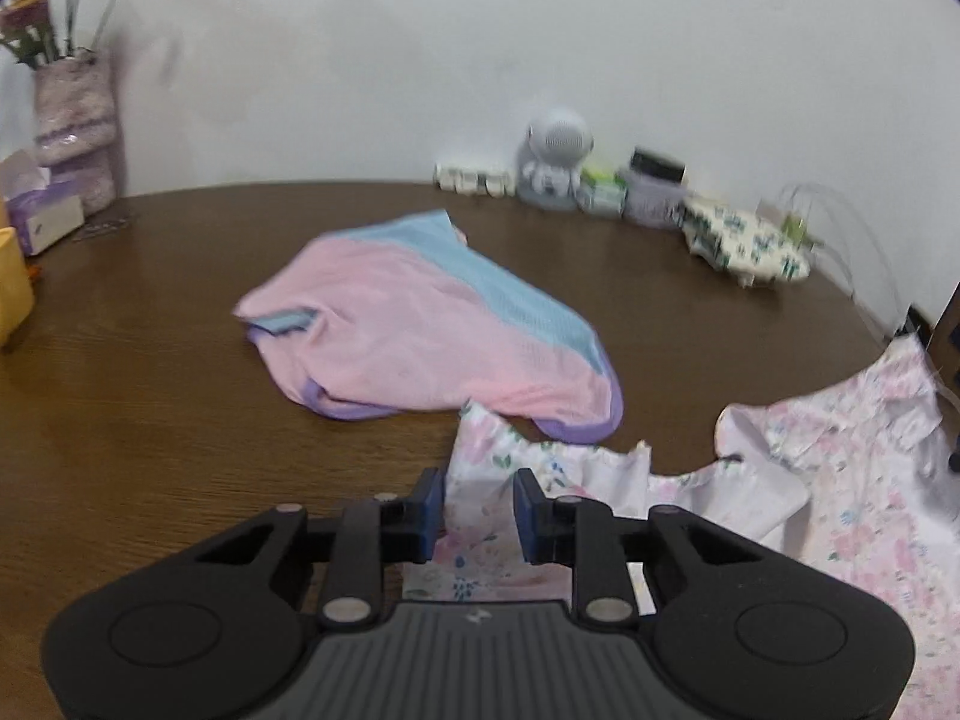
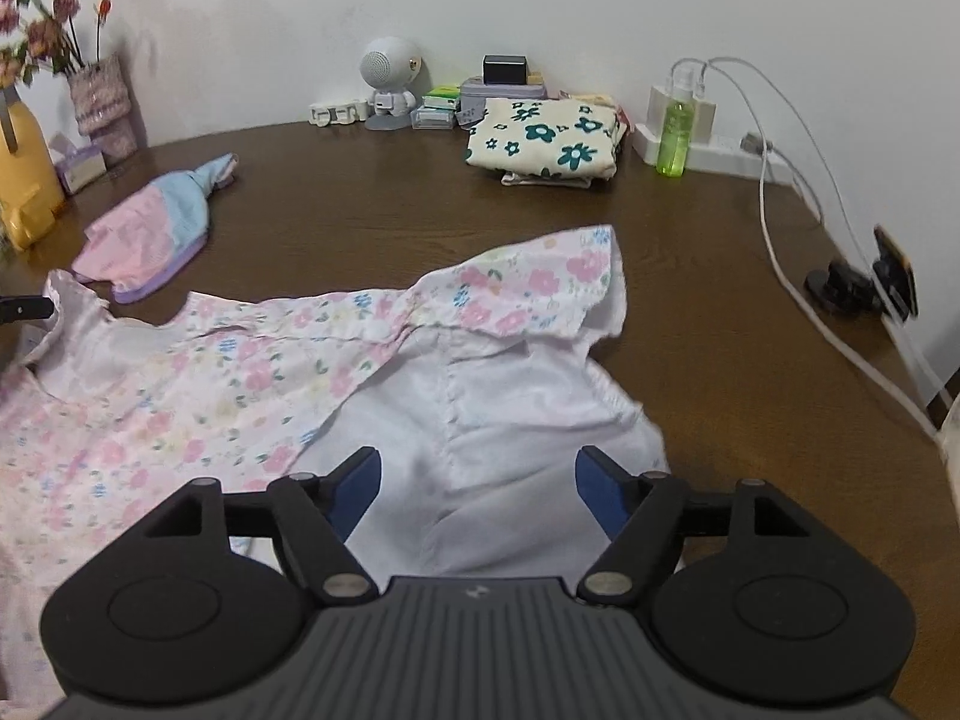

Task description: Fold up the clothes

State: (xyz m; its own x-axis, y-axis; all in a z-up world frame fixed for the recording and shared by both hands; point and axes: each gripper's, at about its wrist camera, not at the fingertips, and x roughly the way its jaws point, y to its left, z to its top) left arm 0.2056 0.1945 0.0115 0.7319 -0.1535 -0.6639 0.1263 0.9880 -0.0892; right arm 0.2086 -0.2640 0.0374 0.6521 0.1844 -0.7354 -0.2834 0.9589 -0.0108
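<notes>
Floral garment (image 2: 252, 360) is spread on the brown table (image 2: 720, 300), its long axis running nine to three o'clock across both grippers. Left gripper (image 1: 478, 510) is seen part-closed astride a raised fabric edge at twelve o'clock, grip uncertain; right gripper (image 2: 477, 495) is held wide open over the white lining.

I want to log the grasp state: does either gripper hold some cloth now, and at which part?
Nothing is held. Both the left gripper and the right gripper are open over the floral garment.

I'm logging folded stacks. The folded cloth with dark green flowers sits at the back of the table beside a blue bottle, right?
Not quite: the bottle is green, not blue, as the right wrist view shows. The folded cloth with dark green flowers does sit at the back of the table beside it.
</notes>
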